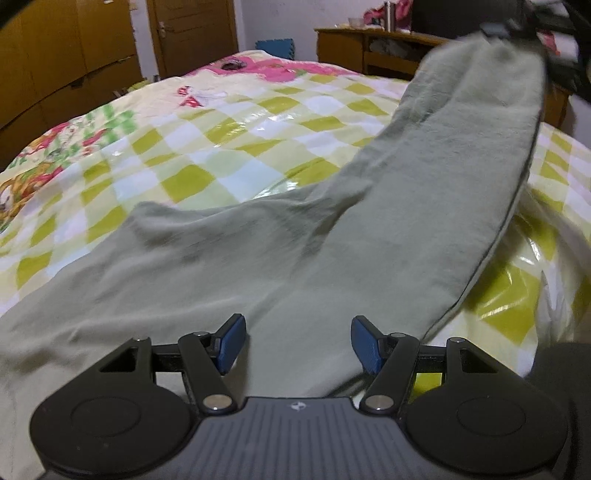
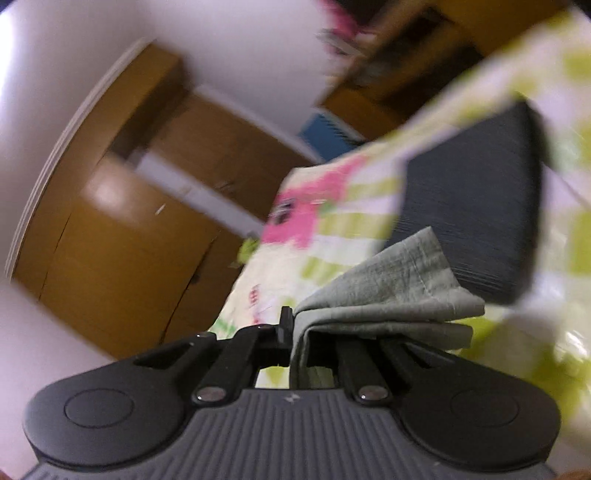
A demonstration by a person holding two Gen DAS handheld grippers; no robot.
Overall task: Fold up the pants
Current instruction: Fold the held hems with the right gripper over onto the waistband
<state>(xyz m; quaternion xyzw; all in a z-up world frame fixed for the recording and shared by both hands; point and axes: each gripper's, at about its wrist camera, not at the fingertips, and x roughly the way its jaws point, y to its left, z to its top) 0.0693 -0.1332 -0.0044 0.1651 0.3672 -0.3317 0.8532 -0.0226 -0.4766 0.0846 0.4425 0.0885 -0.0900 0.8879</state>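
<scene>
Lying on: the pants [image 1: 229, 258] were spread over a bed [image 1: 229, 122], the bed covered by a quilt checked in yellow-green and white with pink flowers at its far end.
Colour and cloth: pale sage green, soft and matte, lightly creased; the hem showed a stitched seam in the right wrist view.
Shape: the wide upper part lay flat and rumpled across the near side of the bed, while one leg rose off the quilt in a long, smooth band toward the upper right of the left wrist view, a dark edge running along its right side.
Right gripper [image 2: 295, 325]: clenched on the end of the lifted leg, with the folded hem fanning out to the right of its fingers in several layers.
Left gripper [image 1: 298, 341]: released, its blue pads [image 1: 232, 341] standing apart just above the flat part of the pants, nothing pinched between them.
Blur: both views were smeared, the right wrist view most.
Background: brown wooden wardrobes [image 1: 62, 55], a wooden door [image 1: 192, 33] and a wooden headboard shelf [image 1: 369, 48] stood beyond the bed.
</scene>
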